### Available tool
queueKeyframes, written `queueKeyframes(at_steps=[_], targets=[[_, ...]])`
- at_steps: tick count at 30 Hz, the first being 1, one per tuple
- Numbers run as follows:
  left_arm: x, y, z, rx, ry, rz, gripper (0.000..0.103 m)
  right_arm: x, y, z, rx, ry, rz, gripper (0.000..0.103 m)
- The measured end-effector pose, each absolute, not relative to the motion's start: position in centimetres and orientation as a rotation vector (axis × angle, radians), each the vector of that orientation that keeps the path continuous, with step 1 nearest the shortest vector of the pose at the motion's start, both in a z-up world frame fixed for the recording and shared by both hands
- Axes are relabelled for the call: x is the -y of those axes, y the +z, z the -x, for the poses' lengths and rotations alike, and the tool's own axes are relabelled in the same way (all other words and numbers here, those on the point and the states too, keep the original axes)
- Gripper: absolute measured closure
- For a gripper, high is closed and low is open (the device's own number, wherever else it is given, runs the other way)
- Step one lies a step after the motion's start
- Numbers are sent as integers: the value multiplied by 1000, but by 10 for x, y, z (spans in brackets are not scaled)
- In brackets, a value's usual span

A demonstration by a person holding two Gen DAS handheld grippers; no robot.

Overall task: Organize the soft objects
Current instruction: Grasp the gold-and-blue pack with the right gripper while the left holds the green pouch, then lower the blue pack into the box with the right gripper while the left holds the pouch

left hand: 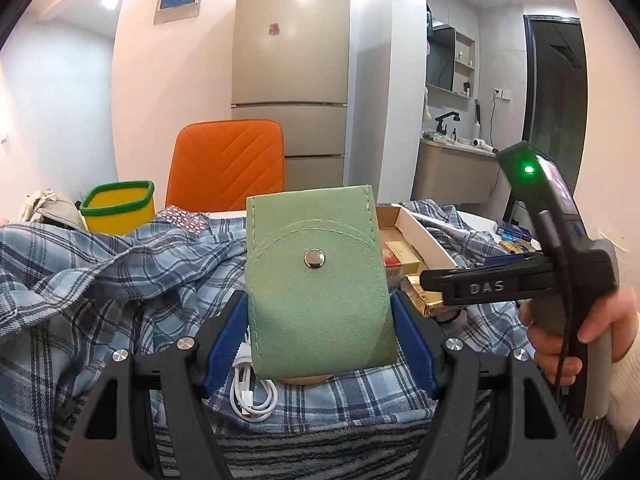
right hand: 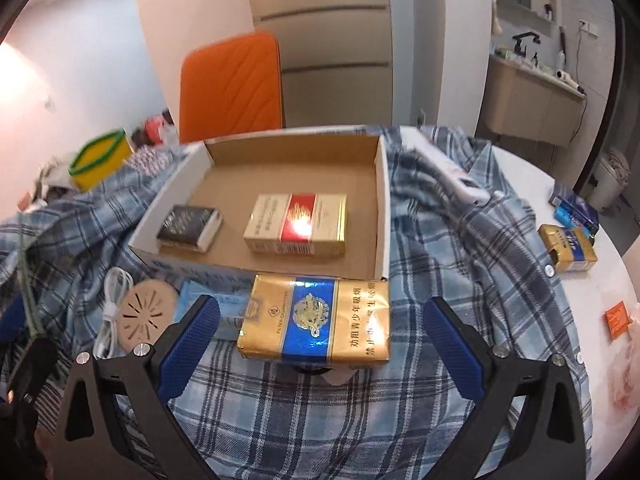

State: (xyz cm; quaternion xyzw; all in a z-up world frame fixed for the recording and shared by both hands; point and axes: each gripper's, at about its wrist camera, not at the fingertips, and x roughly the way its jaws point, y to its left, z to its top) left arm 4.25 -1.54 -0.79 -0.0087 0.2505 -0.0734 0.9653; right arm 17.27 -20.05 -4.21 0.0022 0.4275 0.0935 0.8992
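My left hand-held gripper (left hand: 320, 320) clamps the green pouch (left hand: 318, 280) upright above the plaid shirt (left hand: 120, 264). My right hand-held gripper (right hand: 320, 320) gapes around one gold-blue pack (right hand: 316, 318); two packs lie in the cardboard box (right hand: 384, 200).

I read "DAS" on the right gripper (left hand: 486, 288), and "FILTER CIGARETTES" plus Chinese warning characters on the gold-and-blue cigarette pack (right hand: 316, 320); the fridge (left hand: 292, 40) brand is too blurred.

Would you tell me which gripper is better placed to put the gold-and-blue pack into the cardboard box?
Right. The right gripper is open around the gold-and-blue pack, just in front of the cardboard box. The left gripper is shut on the green pouch.
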Motion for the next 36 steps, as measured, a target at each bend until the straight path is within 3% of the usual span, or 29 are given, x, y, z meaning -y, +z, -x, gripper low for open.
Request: queueKeyframes(at_steps=[24,27,36], targets=[[16,-10,-41,-495,-142,3,30,191,-60,-198,-1003,108,11,2],[17,-10,-40,-492,-143,0,30,193,-61,-199,-1009,101,11,18],[14,-11,-40,-507,-133,8,30,203,-34,-174,-905,164,-32,18]])
